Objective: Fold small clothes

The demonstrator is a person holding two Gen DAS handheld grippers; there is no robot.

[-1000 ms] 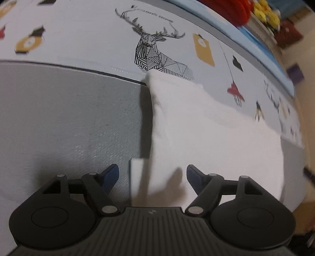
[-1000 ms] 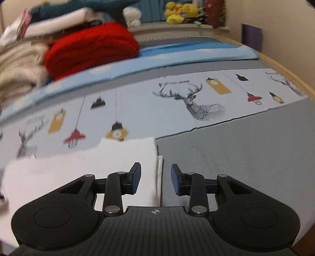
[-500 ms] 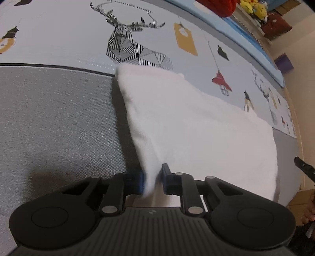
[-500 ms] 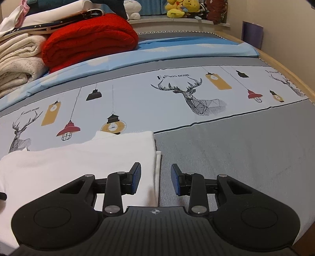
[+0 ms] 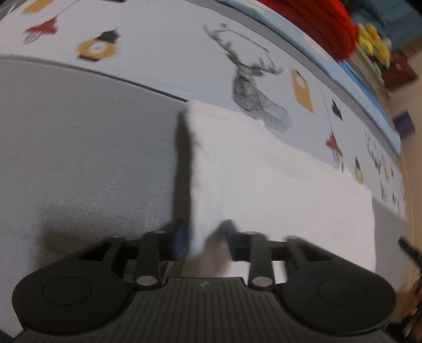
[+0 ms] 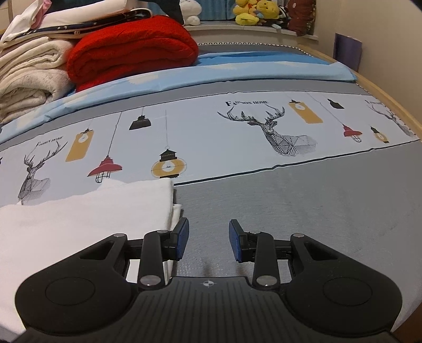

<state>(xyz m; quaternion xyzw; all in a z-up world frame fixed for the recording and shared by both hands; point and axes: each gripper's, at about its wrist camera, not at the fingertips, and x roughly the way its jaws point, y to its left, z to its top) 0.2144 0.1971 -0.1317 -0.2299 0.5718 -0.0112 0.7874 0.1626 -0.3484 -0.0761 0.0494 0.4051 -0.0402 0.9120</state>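
A folded white garment (image 5: 263, 184) lies on the bed across the grey and printed bands of the sheet. In the blurred left wrist view its near left corner stands raised between the jaws of my left gripper (image 5: 204, 234). Those jaws are opening; the right pad is clear of the cloth. The right wrist view shows the garment (image 6: 92, 211) at the lower left, with a thin under-layer peeking out at its right edge. My right gripper (image 6: 208, 240) hovers open just right of that edge, over grey sheet, holding nothing.
The deer-and-lantern sheet (image 6: 277, 132) runs across the bed behind the garment. A rolled red blanket (image 6: 126, 52) and stacked cream blankets (image 6: 29, 76) sit at the back left. Plush toys (image 6: 253, 13) line the headboard shelf. A wooden bed rim (image 6: 395, 105) curves along the right.
My left gripper shut on the garment's near left corner and lifted it; now its jaws have parted again. The right gripper has drifted slightly right, off the garment's edge.
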